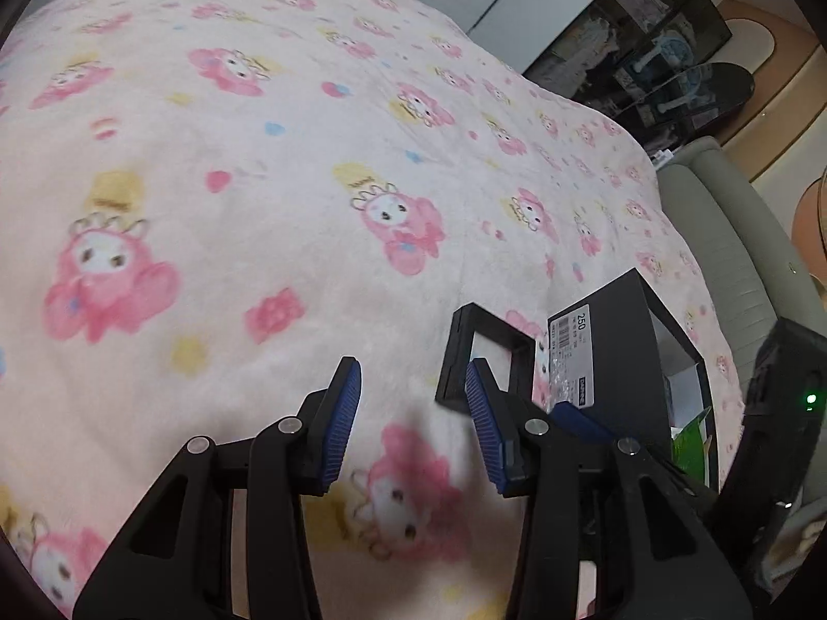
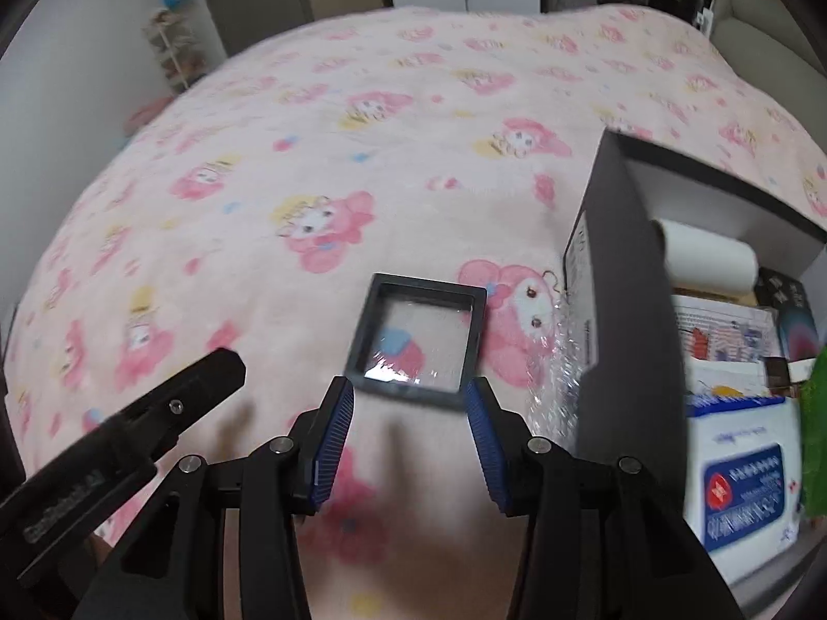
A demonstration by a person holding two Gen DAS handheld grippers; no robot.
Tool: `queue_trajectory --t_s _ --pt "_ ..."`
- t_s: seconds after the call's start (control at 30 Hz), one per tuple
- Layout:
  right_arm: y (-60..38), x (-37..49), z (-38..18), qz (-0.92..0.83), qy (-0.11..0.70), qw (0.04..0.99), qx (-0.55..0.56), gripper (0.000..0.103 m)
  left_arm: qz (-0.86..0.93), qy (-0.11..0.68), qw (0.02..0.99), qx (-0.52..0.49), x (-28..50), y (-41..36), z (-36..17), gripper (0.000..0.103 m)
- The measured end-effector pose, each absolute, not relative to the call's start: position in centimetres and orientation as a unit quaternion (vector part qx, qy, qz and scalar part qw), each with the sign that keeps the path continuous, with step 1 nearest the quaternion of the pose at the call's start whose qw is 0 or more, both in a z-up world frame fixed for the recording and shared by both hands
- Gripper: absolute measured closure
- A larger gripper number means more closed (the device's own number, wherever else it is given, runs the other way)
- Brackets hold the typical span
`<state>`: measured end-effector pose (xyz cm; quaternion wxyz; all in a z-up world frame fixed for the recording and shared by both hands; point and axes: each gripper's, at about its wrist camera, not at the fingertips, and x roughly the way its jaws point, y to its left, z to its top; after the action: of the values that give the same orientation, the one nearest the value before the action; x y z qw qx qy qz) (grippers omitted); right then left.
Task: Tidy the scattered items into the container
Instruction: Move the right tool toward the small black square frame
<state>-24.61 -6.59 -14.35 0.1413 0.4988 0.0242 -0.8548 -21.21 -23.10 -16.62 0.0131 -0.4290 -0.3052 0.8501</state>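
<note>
A black square frame (image 2: 418, 341) with a clear film window lies flat on the pink cartoon-print blanket (image 2: 310, 155), just left of an open black shoebox (image 2: 625, 320). My right gripper (image 2: 409, 385) hangs open over the frame's near edge, with nothing between its blue pads. My left gripper (image 1: 412, 367) is open too and holds nothing. It hovers over the blanket with the frame (image 1: 455, 356) partly hidden behind its right fingertip. The box (image 1: 620, 351) lies beyond it to the right. One black finger of the left gripper (image 2: 170, 413) shows in the right wrist view.
The box holds a white paper roll (image 2: 708, 258), a wipes pack (image 2: 744, 491), a green packet (image 2: 816, 413) and other small packs. Crinkled clear wrap (image 2: 558, 372) lies against the box's near wall. A grey padded bed edge (image 1: 723, 237) and dark shelves (image 1: 646, 51) lie beyond.
</note>
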Motion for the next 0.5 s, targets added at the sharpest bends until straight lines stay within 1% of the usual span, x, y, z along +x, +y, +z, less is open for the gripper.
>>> queue_trajectory --t_s 0.1,0.23,0.37,0.47,0.5 --pt "-6.8 -26.0 -15.5 -0.857 0.035 0.107 0.503 0.061 0.844 -0.33 0.053 -0.419 -22.5 -23.0 -17.3 0.061" --pt "-7.2 -27.2 -16.9 -0.849 0.037 0.091 0.519 0.06 0.829 -0.357 0.087 -0.423 -23.7 -22.7 -19.1 0.061" --pt "-7.2 -28.1 -18.6 -0.835 0.035 0.104 0.539 0.059 0.811 -0.372 0.106 -0.439 -24.4 -22.3 -20.7 0.061" --pt "-7.3 -27.9 -18.5 -0.836 0.032 0.132 0.532 0.061 0.787 -0.407 0.12 -0.448 -24.4 -22.9 -21.4 0.066" --pt "-7.3 -27.7 -18.4 -0.836 0.031 0.14 0.53 0.062 0.787 -0.4 0.117 -0.455 -24.3 -22.8 -21.2 0.068"
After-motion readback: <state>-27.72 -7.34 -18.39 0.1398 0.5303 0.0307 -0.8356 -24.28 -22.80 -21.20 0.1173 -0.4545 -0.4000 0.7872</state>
